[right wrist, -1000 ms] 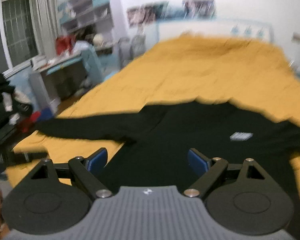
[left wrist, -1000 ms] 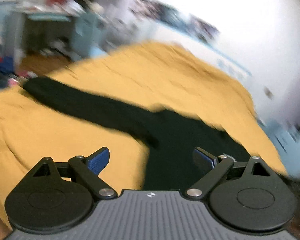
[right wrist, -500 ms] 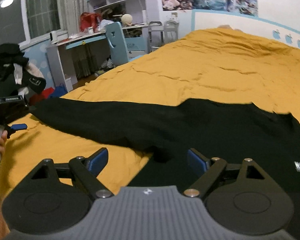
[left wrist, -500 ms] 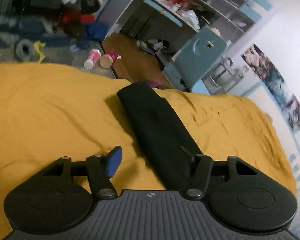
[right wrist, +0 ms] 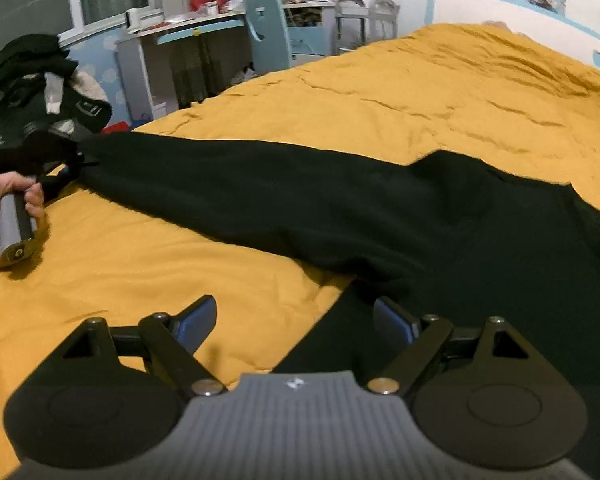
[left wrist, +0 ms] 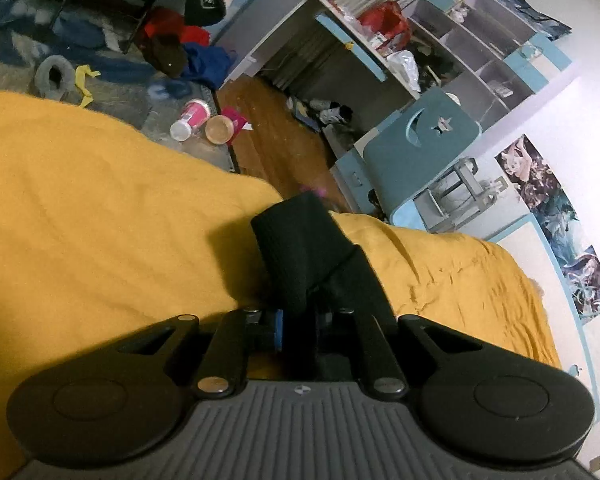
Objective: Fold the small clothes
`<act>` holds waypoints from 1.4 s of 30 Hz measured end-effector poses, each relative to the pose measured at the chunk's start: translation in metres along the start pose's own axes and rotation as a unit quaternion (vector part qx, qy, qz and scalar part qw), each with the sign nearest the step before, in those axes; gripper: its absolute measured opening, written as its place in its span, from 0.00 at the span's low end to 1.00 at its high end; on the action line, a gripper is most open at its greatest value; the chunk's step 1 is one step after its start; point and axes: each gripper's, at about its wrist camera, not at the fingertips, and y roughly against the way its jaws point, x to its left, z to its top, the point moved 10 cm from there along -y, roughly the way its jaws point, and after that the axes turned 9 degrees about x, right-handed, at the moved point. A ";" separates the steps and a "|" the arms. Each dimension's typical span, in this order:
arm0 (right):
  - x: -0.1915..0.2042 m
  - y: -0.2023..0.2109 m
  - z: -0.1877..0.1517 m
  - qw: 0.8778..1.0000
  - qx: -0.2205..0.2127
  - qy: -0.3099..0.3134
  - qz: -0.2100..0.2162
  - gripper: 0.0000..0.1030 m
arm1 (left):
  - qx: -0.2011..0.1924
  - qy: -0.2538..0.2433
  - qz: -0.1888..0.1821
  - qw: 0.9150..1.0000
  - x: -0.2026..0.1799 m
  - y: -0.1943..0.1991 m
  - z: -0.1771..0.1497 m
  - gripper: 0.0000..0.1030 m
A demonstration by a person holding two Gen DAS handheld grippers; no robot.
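Note:
A black long-sleeved top (right wrist: 440,216) lies spread on the yellow bedspread (right wrist: 380,80). Its sleeve (right wrist: 220,184) stretches out to the left. My left gripper (left wrist: 298,320) is shut on the cuff end of that sleeve (left wrist: 300,240), which is pinched and lifted between the fingers. It also shows in the right wrist view (right wrist: 60,168), held by a hand at the sleeve's far end. My right gripper (right wrist: 294,320) is open and empty, hovering just above the bedspread at the top's armpit and side edge.
The bed's edge runs along the left (left wrist: 160,144), with a cluttered floor beyond: a pink cup (left wrist: 190,118), clothes and a blue chair (left wrist: 420,148). A desk (right wrist: 188,32) and shelves stand past the bed. Bare bedspread lies beyond the top.
My left gripper has swung to the sleeve's end and closed on the cuff, lifting it. My right gripper has moved lower and closer to the top's left side, still open.

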 end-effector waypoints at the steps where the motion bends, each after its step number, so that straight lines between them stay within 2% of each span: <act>1: -0.004 0.002 -0.001 1.000 0.001 -0.007 0.000 0.79 | -0.002 -0.002 0.000 1.000 -0.002 -0.001 0.001 0.13; 3: -0.015 0.010 -0.006 1.000 0.004 -0.016 -0.003 0.79 | -0.005 -0.008 0.001 1.000 -0.011 0.004 0.002 0.13; 6: -0.033 0.029 -0.016 1.000 0.001 -0.020 -0.018 0.79 | -0.010 -0.021 -0.022 0.999 -0.041 0.012 0.008 0.13; 11: -0.072 0.073 -0.041 0.998 -0.019 -0.041 -0.032 0.79 | -0.012 -0.075 -0.088 0.993 -0.137 0.041 -0.004 0.13; 14: -0.105 0.103 -0.059 0.996 -0.035 -0.080 -0.032 0.79 | -0.008 -0.138 -0.140 0.980 -0.216 0.061 -0.039 0.13; 17: -0.139 0.130 -0.079 0.992 -0.042 -0.113 -0.049 0.79 | 0.012 -0.189 -0.196 0.962 -0.291 0.079 -0.092 0.13; 20: -0.169 0.156 -0.101 0.987 -0.053 -0.135 -0.065 0.79 | 0.046 -0.240 -0.245 0.938 -0.356 0.092 -0.162 0.13; 24: -0.205 0.185 -0.133 0.981 -0.058 -0.165 -0.082 0.79 | 0.076 -0.296 -0.281 0.910 -0.407 0.099 -0.260 0.13; 26: -0.222 0.196 -0.149 0.977 -0.058 -0.183 -0.088 0.79 | 0.099 -0.316 -0.294 0.897 -0.421 0.094 -0.307 0.12; 30: -0.246 0.208 -0.178 0.972 -0.053 -0.209 -0.098 0.79 | 0.175 -0.332 -0.304 0.876 -0.431 0.064 -0.412 0.12; 34: -0.269 0.218 -0.204 0.965 -0.047 -0.232 -0.111 0.79 | 0.242 -0.357 -0.290 0.854 -0.411 0.029 -0.498 0.12; 37: -0.286 0.220 -0.220 0.959 -0.038 -0.253 -0.125 0.79 | 0.288 -0.384 -0.261 0.838 -0.382 0.006 -0.561 0.13; 39: -0.295 0.221 -0.228 0.954 -0.033 -0.265 -0.136 0.79 | 0.312 -0.410 -0.246 0.821 -0.365 -0.005 -0.596 0.16; 40: -0.299 0.221 -0.230 0.952 -0.032 -0.270 -0.140 0.79 | 0.329 -0.418 -0.239 0.812 -0.359 -0.007 -0.608 0.22; 42: -0.302 0.223 -0.235 0.950 -0.031 -0.275 -0.145 0.79 | 0.347 -0.427 -0.237 0.801 -0.350 0.003 -0.615 0.24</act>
